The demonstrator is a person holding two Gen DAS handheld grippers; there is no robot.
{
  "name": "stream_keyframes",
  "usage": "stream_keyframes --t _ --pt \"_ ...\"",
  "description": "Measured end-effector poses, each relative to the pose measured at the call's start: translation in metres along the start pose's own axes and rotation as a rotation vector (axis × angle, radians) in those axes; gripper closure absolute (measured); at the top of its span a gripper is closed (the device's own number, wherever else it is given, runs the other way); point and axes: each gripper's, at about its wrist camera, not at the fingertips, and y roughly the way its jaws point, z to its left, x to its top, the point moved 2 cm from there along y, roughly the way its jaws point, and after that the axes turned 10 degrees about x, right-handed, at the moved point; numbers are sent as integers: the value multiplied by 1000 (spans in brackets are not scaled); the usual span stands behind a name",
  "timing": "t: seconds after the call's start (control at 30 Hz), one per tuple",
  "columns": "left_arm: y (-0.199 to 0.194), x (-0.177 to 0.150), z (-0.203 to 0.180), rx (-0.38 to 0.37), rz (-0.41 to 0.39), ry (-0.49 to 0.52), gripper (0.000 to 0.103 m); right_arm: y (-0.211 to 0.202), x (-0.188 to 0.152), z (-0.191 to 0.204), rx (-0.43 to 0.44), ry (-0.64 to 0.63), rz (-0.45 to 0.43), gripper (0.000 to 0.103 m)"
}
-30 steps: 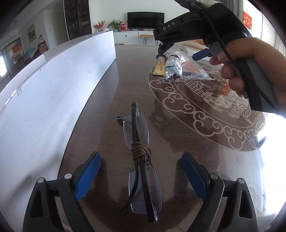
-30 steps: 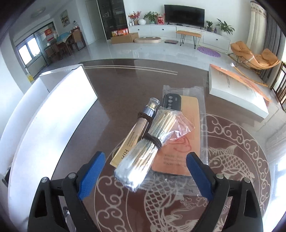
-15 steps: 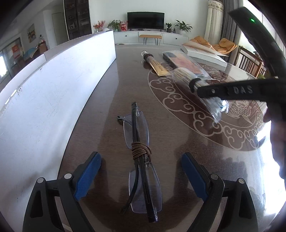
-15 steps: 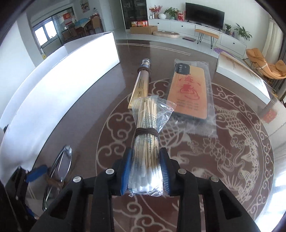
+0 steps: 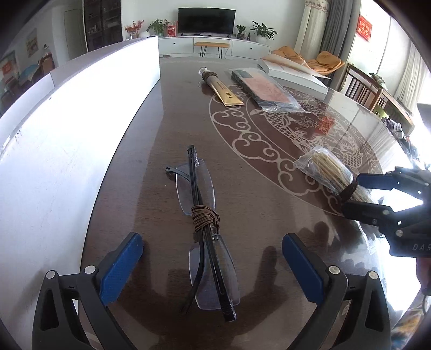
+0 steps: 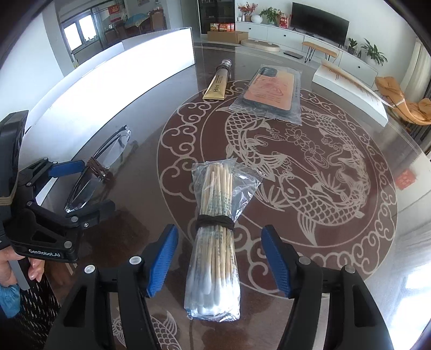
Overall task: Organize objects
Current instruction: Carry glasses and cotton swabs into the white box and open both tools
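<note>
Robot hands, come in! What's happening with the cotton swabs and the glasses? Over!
Right gripper open, cotton swabs lying between its fingers. Left gripper open around folded glasses. Nothing in the way.

My left wrist camera sits low over the bench (image 5: 150, 172), close above the glasses (image 5: 200, 215), facing the television (image 5: 206, 16). My right one looks likewise from right of the glasses (image 6: 97, 172); both share them.

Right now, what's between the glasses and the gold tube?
Nothing. In the left wrist view, only bare dark tabletop runs from the glasses to the gold tube.
</note>
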Motion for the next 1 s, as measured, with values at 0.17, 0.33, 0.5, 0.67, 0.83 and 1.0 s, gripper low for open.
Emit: stream_keyframes --t 0.17,0.33,0.5,0.67,0.83,1.0 --pt "-3 4 1 -23 -9 -12 89 0 -7 5 0 6 20 73" --pt "-25 -3 -3 -34 -78 -21 91 -25 -14 5 26 25 -29 73" --pt "-73 -1 23 -70 -177 -156 91 -68 20 25 85 17 -156 73" --pt "-128 21 83 -29 -285 -272 91 -84 74 93 182 -79 -258 73" --pt "-129 29 160 112 -246 -357 91 -61 136 186 297 -197 -285 73" --pt "-102 15 212 215 -137 -406 91 -4 168 260 387 -247 -207 73"
